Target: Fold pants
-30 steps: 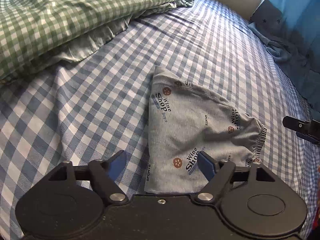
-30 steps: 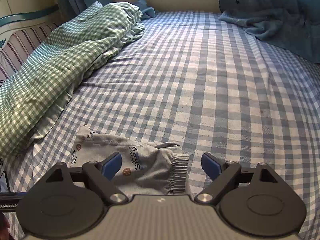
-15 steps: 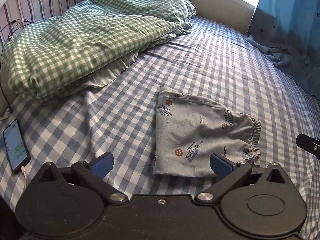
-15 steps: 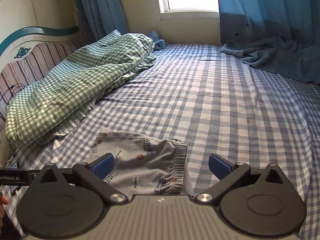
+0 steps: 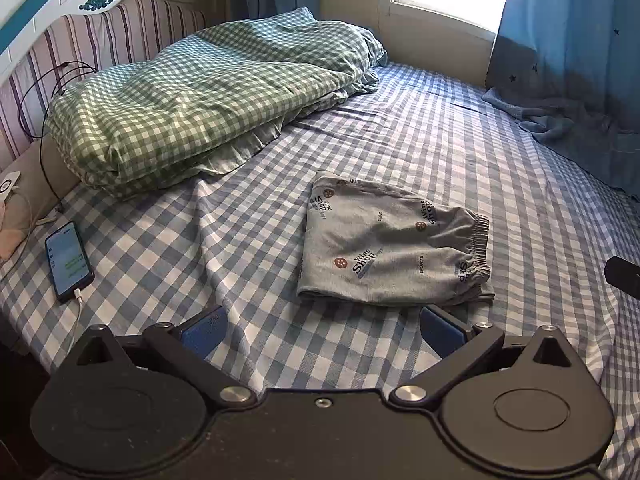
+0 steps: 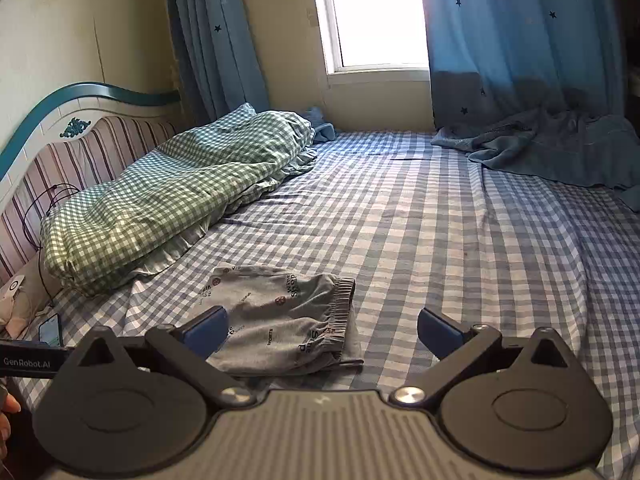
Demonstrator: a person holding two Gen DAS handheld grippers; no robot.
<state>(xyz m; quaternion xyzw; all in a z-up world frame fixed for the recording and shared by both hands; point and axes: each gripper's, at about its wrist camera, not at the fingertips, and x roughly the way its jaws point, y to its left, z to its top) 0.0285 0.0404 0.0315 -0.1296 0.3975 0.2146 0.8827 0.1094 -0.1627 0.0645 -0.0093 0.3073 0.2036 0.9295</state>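
The grey printed pants (image 5: 394,246) lie folded into a compact bundle on the blue checked bed sheet (image 5: 248,236), waistband to the right. They also show in the right wrist view (image 6: 280,318). My left gripper (image 5: 320,330) is open and empty, held back from the bundle's near edge. My right gripper (image 6: 322,330) is open and empty, above and just short of the bundle's near edge. Part of the right gripper's body (image 5: 624,272) shows at the left wrist view's right edge.
A green checked duvet (image 5: 208,96) lies at the back left by the striped headboard (image 5: 104,44). A phone (image 5: 68,260) on a cable lies at the left bed edge. A blue blanket (image 6: 560,148) sits under the curtains at the back right.
Both grippers have pulled back and up from the folded pants, which stay flat on the bed. More of the room, headboard and phone has come into view.
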